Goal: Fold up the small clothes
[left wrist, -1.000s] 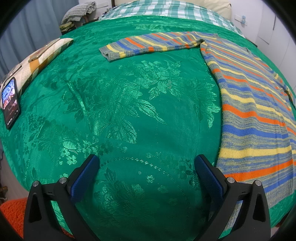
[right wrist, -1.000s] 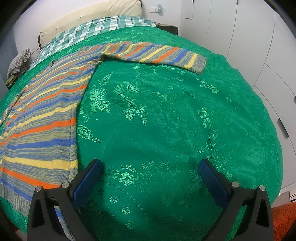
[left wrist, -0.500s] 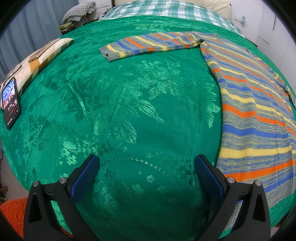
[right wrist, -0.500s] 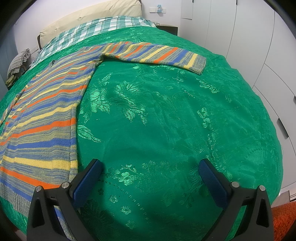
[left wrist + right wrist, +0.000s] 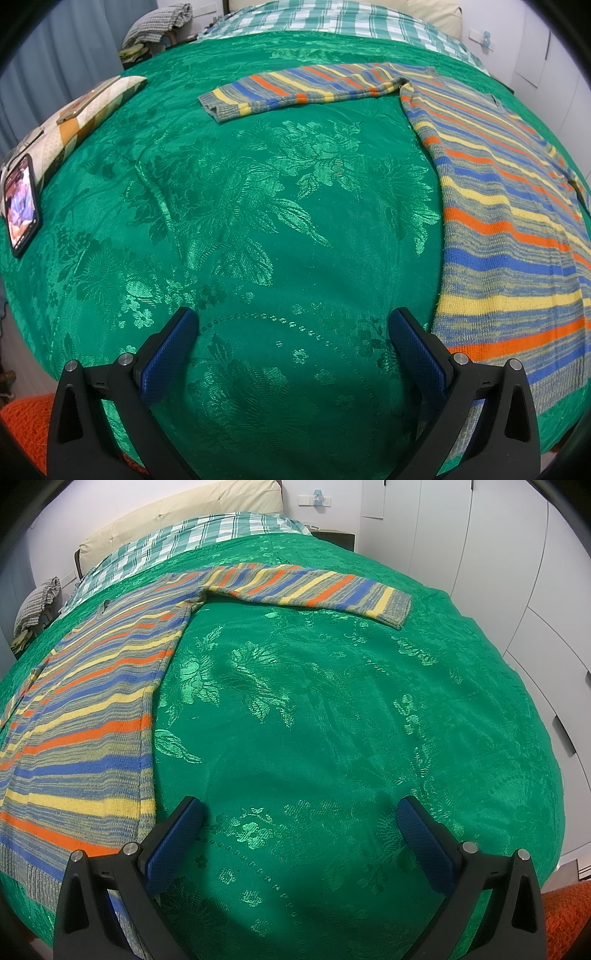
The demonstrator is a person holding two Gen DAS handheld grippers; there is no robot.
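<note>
I see the sweater (image 5: 509, 206) spread flat on the green bedspread (image 5: 258, 206), and I place everything else by it; its body runs up the bed with the hem nearest me and the neck toward the checked sheet (image 5: 332, 18) at the head end.

From my left wrist camera the left gripper (image 5: 293, 325) hangs over bare bedspread just left of the sweater's hem corner; its jaws stand wide apart with nothing between them; the blue pads (image 5: 413, 350) touch neither cloth nor knit that I can tell. One sleeve (image 5: 295, 92) stretches out sideways from the sweater's shoulder, lying flat, its cuff pointing away from the body; well beyond that cuff, at the bedspread's edge, lies a phone (image 5: 20, 206) with its screen lit, and beside it a folded patterned cloth (image 5: 85, 110).

From my right wrist camera the right gripper (image 5: 299, 812) hovers over bare bedspread just right of the sweater (image 5: 85, 716), near the hem; it too is spread fully and grips nothing; its left finger overlaps the sweater's edge in view, though I cannot tell whether it touches. The other sleeve (image 5: 306, 587) reaches out flat from the far shoulder toward the white cupboards (image 5: 498, 554); a pillow (image 5: 177, 520) sits past the sweater's neck.
</note>
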